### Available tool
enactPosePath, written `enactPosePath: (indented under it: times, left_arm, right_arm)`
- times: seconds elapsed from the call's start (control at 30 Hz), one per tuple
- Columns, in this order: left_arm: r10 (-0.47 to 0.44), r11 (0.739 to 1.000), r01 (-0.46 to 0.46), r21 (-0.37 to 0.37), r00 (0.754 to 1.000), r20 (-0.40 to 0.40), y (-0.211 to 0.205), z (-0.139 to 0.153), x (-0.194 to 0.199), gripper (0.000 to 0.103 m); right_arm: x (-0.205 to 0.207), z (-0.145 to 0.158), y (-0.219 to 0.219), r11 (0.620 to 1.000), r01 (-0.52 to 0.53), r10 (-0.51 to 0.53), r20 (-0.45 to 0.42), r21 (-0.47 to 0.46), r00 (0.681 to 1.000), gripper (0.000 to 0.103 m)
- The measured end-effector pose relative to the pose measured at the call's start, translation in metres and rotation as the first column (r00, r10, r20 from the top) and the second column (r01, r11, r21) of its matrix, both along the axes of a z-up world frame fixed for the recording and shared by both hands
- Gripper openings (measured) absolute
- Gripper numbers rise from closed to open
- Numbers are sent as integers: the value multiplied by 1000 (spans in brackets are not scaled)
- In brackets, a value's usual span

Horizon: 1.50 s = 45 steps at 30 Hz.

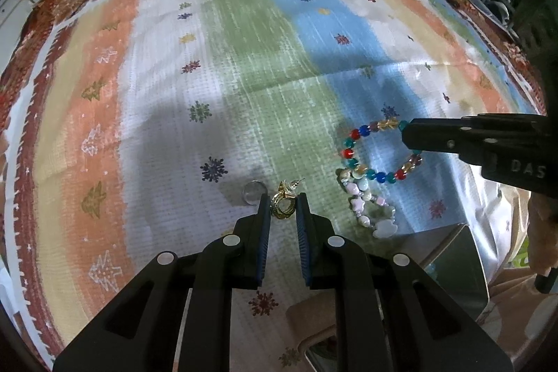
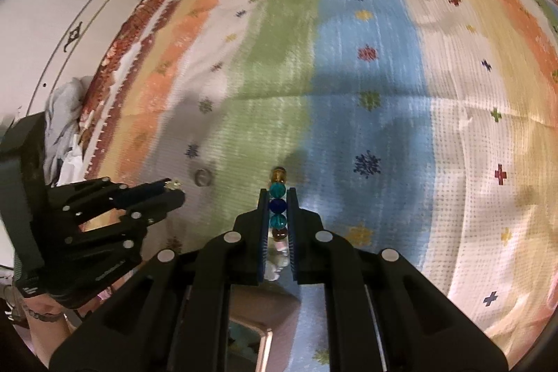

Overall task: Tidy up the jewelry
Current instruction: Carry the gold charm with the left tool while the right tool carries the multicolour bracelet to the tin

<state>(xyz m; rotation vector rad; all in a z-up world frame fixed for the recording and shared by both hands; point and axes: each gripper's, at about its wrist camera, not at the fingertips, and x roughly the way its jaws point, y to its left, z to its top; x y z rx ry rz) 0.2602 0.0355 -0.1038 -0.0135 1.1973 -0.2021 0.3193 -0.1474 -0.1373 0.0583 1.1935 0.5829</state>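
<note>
My left gripper is shut on a gold earring, held just above the striped cloth. A silver ring lies on the cloth just left of it; it also shows in the right wrist view. My right gripper is shut on a multicoloured bead bracelet; in the left wrist view the bracelet hangs as a loop from the right gripper. A pale pastel bead bracelet lies on the cloth below it. The left gripper appears at the left of the right wrist view.
A striped cloth with snowflake prints and a red floral border covers the surface. A box with a mirrored lid stands at the near edge under the grippers; its rim also shows in the right wrist view. Crumpled cloth lies at far left.
</note>
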Motion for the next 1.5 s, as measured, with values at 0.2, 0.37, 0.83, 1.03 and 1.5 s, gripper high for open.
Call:
enactPosePath:
  times: [0.2,0.37,0.83,1.03,1.5]
  left_arm:
    - [11,1000,-11,5,1000,3,0,0,-2,14]
    - [8,1000,-8,4,1000,14,-1,5,-5,14]
    - [40,999,-40,-4,997,61,5,22,-16,14]
    - [32,999,-30,-19,995,93,2,36,-31,14]
    - [17,999,-10,-46,987,158,-14,62,-58,14]
  right_arm:
    - [-8,19,8,1000,-13,12,53,17,999,11]
    - [-15,30,13,999,-38,37,80,19,996,11]
    - [-31,49,13,997,-56,49,116,54,992,11]
    - [-46,63,9,995,-69,58,142,72,988,11]
    - [-78,79,12,994,-103,92,199,48,976,11]
